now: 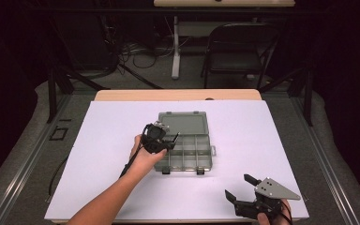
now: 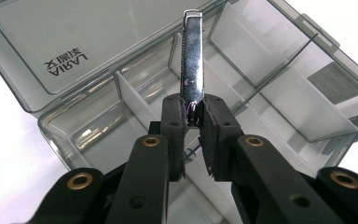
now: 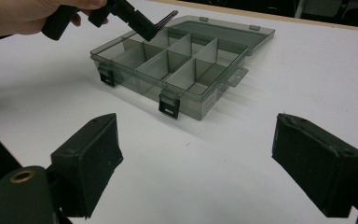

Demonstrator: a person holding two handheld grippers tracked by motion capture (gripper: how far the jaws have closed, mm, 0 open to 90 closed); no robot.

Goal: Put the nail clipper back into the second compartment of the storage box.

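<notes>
L tool (image 2: 193,122) clamped on metal clip (image 2: 192,60), held over open divided box (image 1: 183,140) mid-desk, prob to drop it in a slot; R tool (image 1: 241,187) wide open, empty, near desk (image 1: 112,122) edge.

In the left gripper view, the organizer box (image 2: 98,56) runs off the top and left edges, and the black jaws cover its near compartments. The lower end of the metal clip (image 2: 192,60) sits hidden between the jaws. In the high view, the left gripper (image 1: 161,139) covers the box's left compartments, and the right gripper (image 1: 243,187) near the table's (image 1: 262,136) front edge is cut off at the bottom edge, with most of its hand.
</notes>
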